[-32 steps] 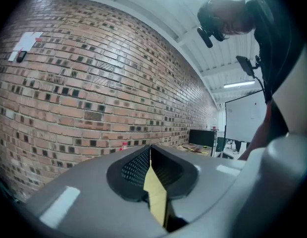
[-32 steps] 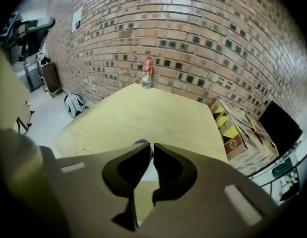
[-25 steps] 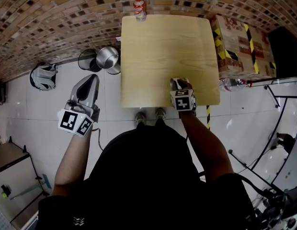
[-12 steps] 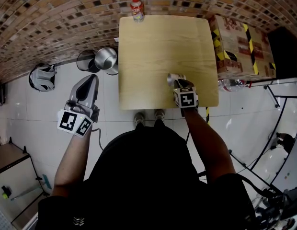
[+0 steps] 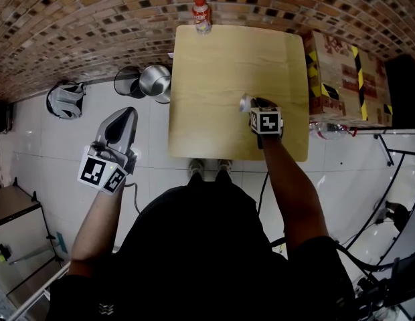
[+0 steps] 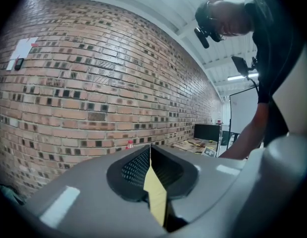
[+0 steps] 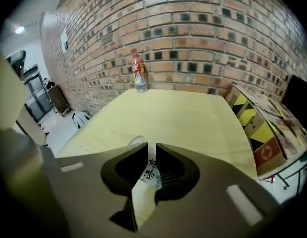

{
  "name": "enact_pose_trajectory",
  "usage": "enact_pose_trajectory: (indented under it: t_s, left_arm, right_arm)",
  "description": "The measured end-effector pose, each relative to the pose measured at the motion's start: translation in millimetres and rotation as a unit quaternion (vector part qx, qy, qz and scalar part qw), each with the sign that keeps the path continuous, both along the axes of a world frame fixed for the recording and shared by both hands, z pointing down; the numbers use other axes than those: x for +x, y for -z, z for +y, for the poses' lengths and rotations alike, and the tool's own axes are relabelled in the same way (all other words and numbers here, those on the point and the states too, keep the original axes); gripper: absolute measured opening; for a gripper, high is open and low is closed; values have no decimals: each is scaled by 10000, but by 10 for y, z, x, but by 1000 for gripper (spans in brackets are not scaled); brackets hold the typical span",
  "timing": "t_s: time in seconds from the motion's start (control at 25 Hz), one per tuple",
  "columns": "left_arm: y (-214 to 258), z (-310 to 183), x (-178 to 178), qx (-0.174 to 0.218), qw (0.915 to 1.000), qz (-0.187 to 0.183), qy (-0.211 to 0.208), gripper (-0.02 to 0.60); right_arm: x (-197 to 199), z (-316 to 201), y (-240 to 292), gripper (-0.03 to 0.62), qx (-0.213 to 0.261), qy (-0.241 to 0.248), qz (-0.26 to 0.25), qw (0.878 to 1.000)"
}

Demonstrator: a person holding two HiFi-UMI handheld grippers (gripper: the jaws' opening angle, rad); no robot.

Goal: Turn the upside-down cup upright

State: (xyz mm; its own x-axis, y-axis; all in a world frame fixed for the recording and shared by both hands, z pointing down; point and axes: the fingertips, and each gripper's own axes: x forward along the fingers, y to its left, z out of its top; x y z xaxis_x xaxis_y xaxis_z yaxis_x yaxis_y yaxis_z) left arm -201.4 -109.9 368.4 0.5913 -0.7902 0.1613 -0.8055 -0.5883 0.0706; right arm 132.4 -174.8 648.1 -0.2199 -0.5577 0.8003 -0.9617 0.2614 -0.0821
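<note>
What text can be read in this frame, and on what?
"信", probably, among black characters on the cup; the others unreadable.
Label on the bottle: too small to read.
Print on the cardboard box: too blurred to read.

Most of the table [image 5: 214,65] is bare, open to a reach from the near edge. The right gripper [image 7: 152,146], clamped on the cup [image 7: 147,176], fills the near right part. A bottle [image 5: 201,13] stands at the far left corner by the brick wall [image 5: 94,19]. A cardboard box [image 5: 341,72] crowds the right side; a metal pot [image 5: 152,79] sits on the floor at the left.
</note>
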Motion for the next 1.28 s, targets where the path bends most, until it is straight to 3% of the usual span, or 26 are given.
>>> enact_pose_trajectory:
  t_s: [0.2,0.44,0.6,0.76,1.0,1.2,1.24,1.28]
  left_arm:
    - [9,0,-99,-1,9999,-28,124,8]
    - [21,-45,33,29,10000,40,-64,8]
    - [32,-61,123,37,9998,84,-170,8]
    - [38,-35,156,18,9997,90,-234,8]
    - [35,8,236,35,9997,26,-220,8]
    - [83,14,233,59,9998,-29,-199,8]
    - [90,12,233,59,9998,-41,-194,8]
    - [95,9,238,57,9998,-50,-194,8]
  right_arm:
    - [-131,20,-12,44,36,181,-14,9998]
    - [-224,295,25,54,122,238,-290,9992]
    - [-107,405,71,70,288,-67,-408,9987]
    - [31,436,41,191,97,-354,-761,9964]
    - [65,455,-167,221,-555,-588,-1683,9824]
    - [4,486,-207,177,-665,-330,-1496,9860]
    - [0,489,-200,122,-633,-270,-1371,9882]
    - [-6,491,-189,107,-599,-215,-1273,9898]
